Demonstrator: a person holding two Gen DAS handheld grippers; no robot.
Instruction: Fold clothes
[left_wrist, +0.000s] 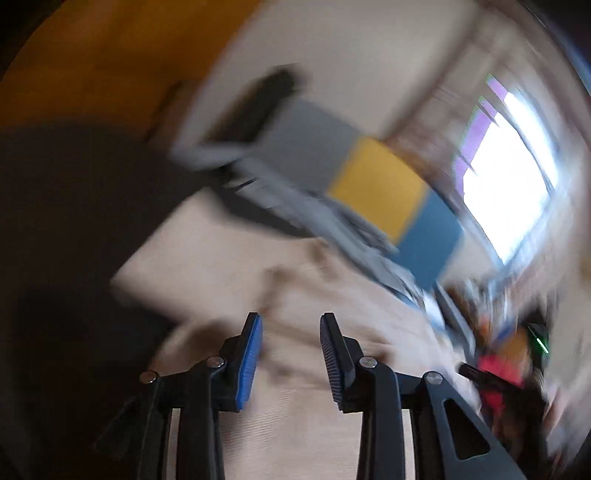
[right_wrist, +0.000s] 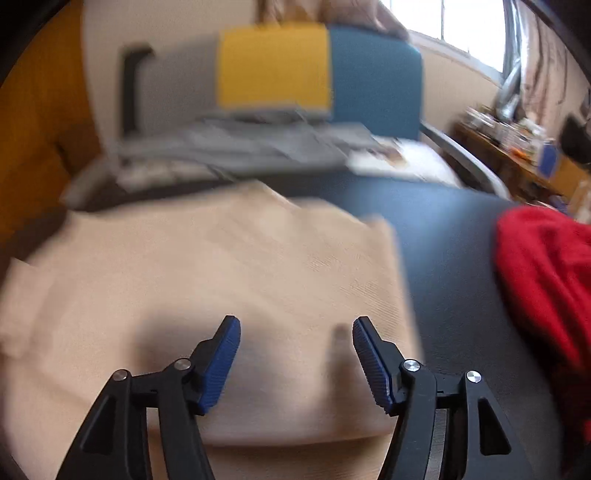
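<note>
A beige garment (right_wrist: 207, 273) lies folded into a rough rectangle on the dark table (right_wrist: 450, 240). My right gripper (right_wrist: 295, 328) hovers open just above its near part, nothing between the blue pads. In the tilted, motion-blurred left wrist view the same beige garment (left_wrist: 258, 280) fills the middle, and my left gripper (left_wrist: 291, 325) is open over it with an empty gap. A red garment (right_wrist: 546, 280) is heaped at the table's right edge; it shows as a red blur (left_wrist: 498, 373) in the left wrist view.
Behind the table stands a sofa with grey, yellow (right_wrist: 273, 62) and blue (right_wrist: 373, 77) cushions and stacked papers or cloth on its seat. A cluttered wooden shelf (right_wrist: 509, 147) sits under a bright window at the right. An orange wall is at the left.
</note>
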